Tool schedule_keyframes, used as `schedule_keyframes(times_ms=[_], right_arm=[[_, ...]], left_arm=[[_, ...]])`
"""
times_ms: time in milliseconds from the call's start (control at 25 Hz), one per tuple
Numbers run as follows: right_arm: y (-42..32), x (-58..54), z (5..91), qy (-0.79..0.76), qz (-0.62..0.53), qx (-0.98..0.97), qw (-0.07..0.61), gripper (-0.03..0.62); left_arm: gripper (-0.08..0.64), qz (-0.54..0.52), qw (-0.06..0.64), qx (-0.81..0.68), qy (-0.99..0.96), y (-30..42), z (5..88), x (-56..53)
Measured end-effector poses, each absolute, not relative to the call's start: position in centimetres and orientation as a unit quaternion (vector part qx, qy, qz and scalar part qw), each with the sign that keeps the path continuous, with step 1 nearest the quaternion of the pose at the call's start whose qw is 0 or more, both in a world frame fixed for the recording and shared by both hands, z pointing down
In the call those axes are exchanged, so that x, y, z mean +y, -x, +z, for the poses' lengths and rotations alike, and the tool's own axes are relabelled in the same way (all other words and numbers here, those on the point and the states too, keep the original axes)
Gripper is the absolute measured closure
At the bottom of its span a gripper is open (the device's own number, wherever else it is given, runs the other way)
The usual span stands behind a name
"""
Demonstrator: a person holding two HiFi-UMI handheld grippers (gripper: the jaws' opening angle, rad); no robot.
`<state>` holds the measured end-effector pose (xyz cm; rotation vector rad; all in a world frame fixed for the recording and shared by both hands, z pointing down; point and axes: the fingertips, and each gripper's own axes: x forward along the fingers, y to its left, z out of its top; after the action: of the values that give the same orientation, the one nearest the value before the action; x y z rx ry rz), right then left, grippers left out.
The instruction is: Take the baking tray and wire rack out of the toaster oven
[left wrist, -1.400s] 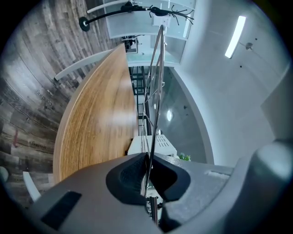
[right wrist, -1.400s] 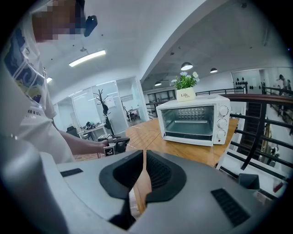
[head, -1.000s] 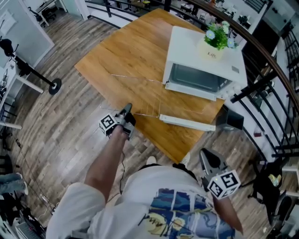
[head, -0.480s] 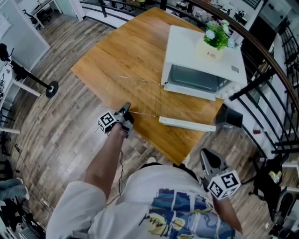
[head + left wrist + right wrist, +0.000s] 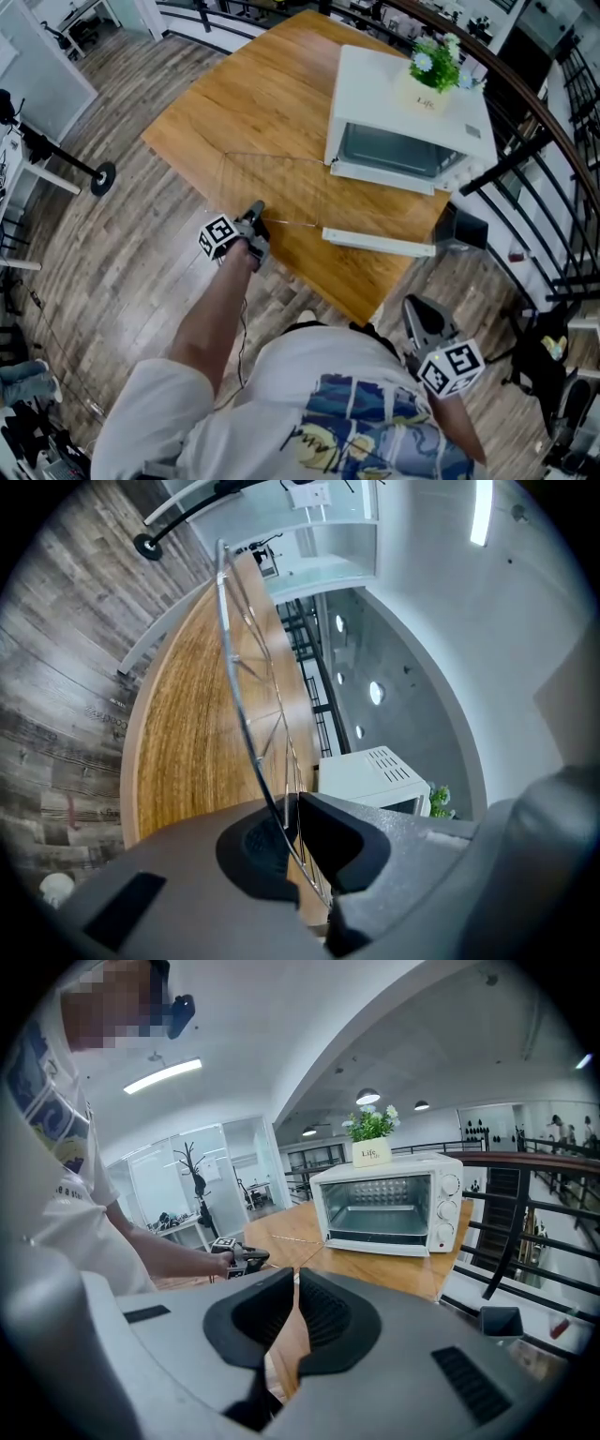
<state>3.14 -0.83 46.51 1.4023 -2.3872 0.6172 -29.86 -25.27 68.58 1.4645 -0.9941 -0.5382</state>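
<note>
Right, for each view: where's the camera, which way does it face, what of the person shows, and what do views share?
Head view: on the head, facing steeply down at table and toaster oven; arm, shirt, left gripper, right gripper show.
Left gripper view: along its jaws, shut on the wire rack, across the table; only jaws show.
Right gripper view: toward the oven's open front; its shut, empty jaws, shirt, arm show.
Shared: all three show the oven.

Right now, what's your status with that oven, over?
Left gripper shut on wire rack, rack out over table. Right gripper shut, empty. Baking tray in toaster oven, door open, path clear.
</note>
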Motion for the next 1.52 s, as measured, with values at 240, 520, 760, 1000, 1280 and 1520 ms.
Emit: schedule_keyframes(times_ms=[240,520,760,1000,1280,1520], right_arm=[[-3.1,-0.4,46.2,-0.493,0.215,-0.830,0.150,0.574],[-2.9,-0.1,46.3,-0.493,0.217,-0.830,0.144,0.574],[-3.0,0.3,46.4,-0.491,0.218,-0.831,0.143,0.574],[-3.0,0.2,46.3,-0.488,0.218,-0.833,0.144,0.574],[-3.2,0.1,46.2,-0.486,0.216,-0.835,0.144,0.574],[-3.1,-0.1,46.3,-0.482,0.217,-0.837,0.144,0.574]], left_arm=[[0.557,-0.200,0.602,-0.447,-0.630,29.5,68.7,-25.4],[0.554,-0.164,0.594,-0.481,-0.624,29.3,68.4,-25.9],[0.498,-0.099,0.587,-0.526,-0.607,28.8,69.0,-26.2],[0.413,-0.034,0.575,-0.566,-0.590,29.0,69.7,-25.9],[0.343,0.017,0.538,-0.614,-0.577,29.5,69.8,-25.9],[0.276,0.075,0.510,-0.661,-0.545,30.4,69.9,-25.6]])
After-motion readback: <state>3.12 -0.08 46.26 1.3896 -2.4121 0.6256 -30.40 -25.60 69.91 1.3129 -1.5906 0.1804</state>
